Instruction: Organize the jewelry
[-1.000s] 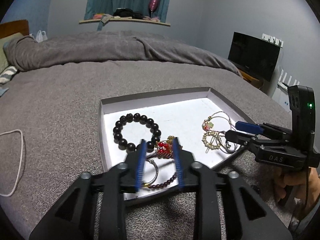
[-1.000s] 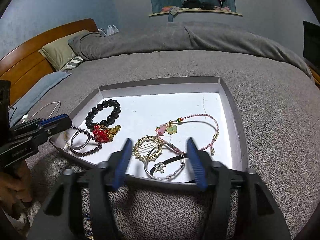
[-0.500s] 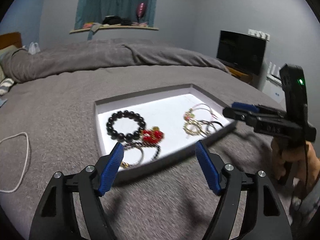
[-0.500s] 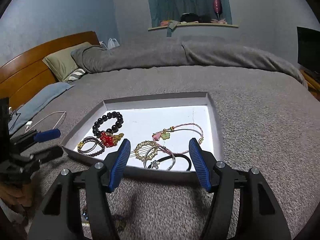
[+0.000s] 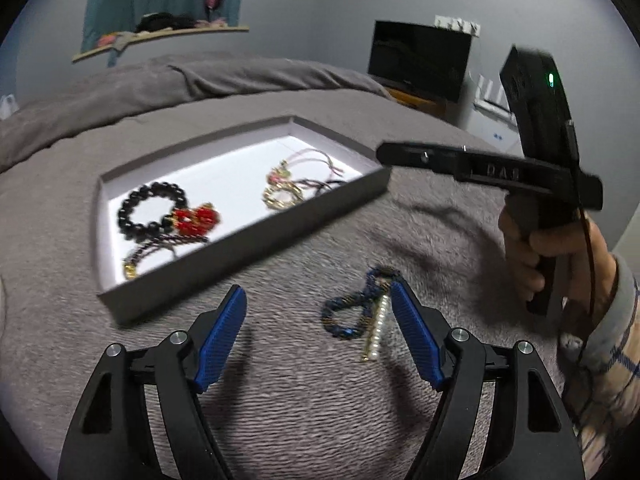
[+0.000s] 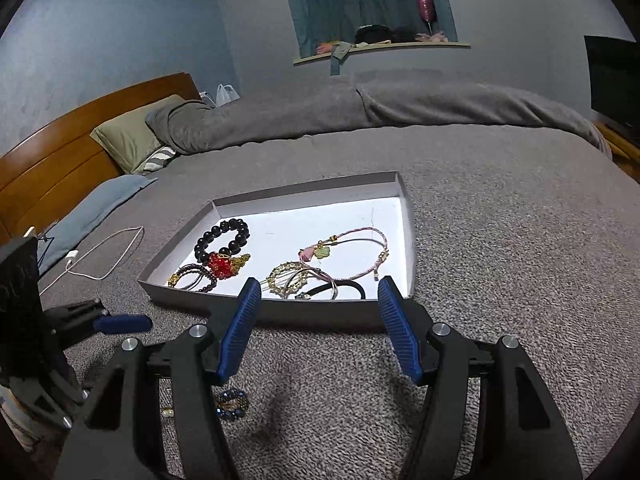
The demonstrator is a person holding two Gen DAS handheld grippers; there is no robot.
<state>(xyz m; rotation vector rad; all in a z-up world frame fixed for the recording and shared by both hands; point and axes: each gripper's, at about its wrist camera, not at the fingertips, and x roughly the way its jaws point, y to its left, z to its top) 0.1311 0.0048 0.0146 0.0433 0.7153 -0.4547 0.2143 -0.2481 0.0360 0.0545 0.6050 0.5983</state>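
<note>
Faintly, right gripper (image 5: 384, 152) reads "DAS".

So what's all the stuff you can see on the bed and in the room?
tray: one, grey outside, white inside, on the bed
black bead bracelet: one, in the tray, left part
red charm piece: one, beside the black beads
pink cord bracelet: one, in the tray, right part
gold ring piece: one, near the tray's front wall
blue bead bracelet: one, on the blanket outside the tray
pearl strand: one, white, lying by the blue one
white cable: one, on the blanket, left
pillow: one, olive, by the headboard
screen: one, black, by the wall
left gripper: open, empty
right gripper: open, empty
</note>
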